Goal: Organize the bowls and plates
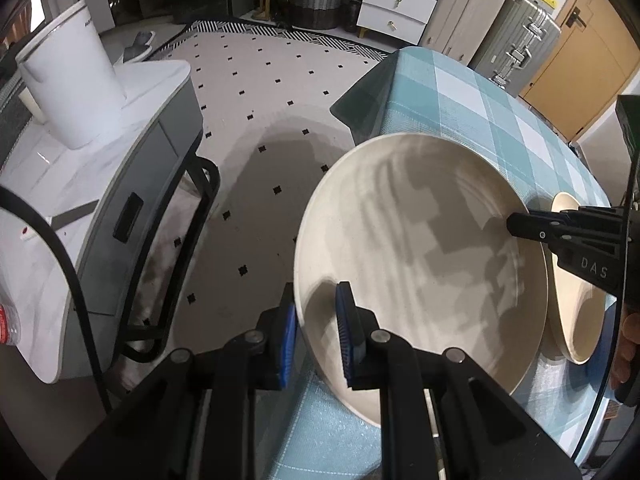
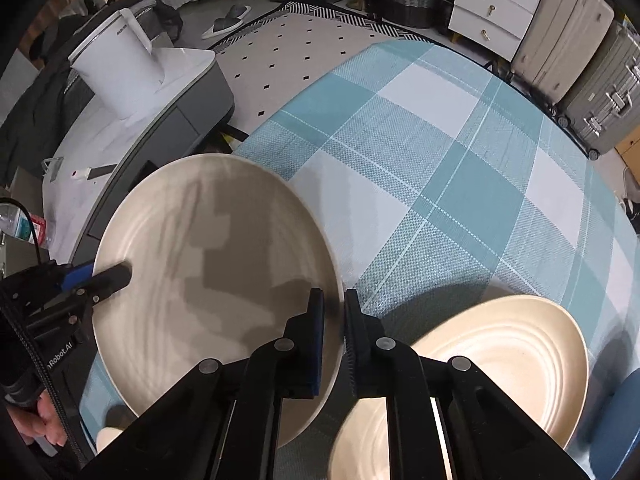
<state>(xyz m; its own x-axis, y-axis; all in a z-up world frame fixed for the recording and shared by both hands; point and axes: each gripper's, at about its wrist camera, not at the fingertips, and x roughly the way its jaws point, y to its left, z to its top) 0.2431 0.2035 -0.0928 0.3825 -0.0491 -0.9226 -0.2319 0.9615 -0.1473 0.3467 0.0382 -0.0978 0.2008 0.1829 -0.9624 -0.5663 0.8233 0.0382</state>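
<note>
Pointing steeply down, your left hand-held gripper point(image 1: 316, 332) clenched on the large plate's point(image 1: 420, 264) rim at the counter's point(image 2: 420, 160) left edge, your right hand-held gripper point(image 2: 334, 344) clenched on its opposite rim, plate empty, ridged plate point(image 2: 500, 360) empty beside it.

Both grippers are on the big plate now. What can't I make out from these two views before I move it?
- Large plate, underside: hidden in both views, so lift off the tablecloth is unclear.
- Ridged plate: near edge covered by the right gripper; in the left wrist view only a sliver shows.
- Left gripper: its body cuts off the plate's near rim.
</note>
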